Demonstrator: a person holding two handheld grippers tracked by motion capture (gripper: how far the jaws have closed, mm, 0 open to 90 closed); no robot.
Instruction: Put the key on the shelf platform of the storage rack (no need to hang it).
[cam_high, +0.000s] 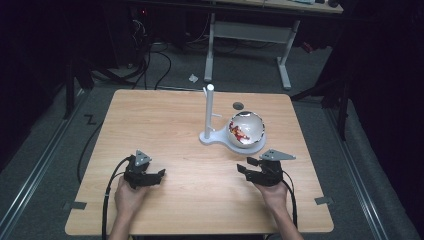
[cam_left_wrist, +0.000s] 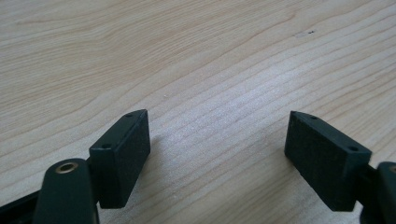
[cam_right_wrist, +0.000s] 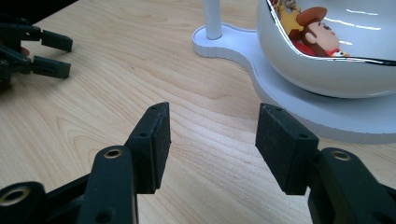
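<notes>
Worktop (cam_high: 180, 125): pale wood, a person's forearms coming in from the near edge.
Left gripper (cam_high: 159, 175): low over the near-left part of the worktop, fingers (cam_left_wrist: 122, 154) spread wide with only bare wood grain between them.
Right gripper (cam_high: 245, 168): near the worktop's right side, fingers (cam_right_wrist: 152, 140) partly apart, nothing held between them.
Bowl (cam_high: 246, 129): white and glossy, with a small cartoon figure (cam_right_wrist: 314, 29) inside, seated on a white stand (cam_high: 220, 137) right of centre.
Stand: flat base with a slim upright post (cam_high: 209, 111), the base just ahead of the right gripper's fingers, not touching them.
Grippers: well apart from each other.
</notes>
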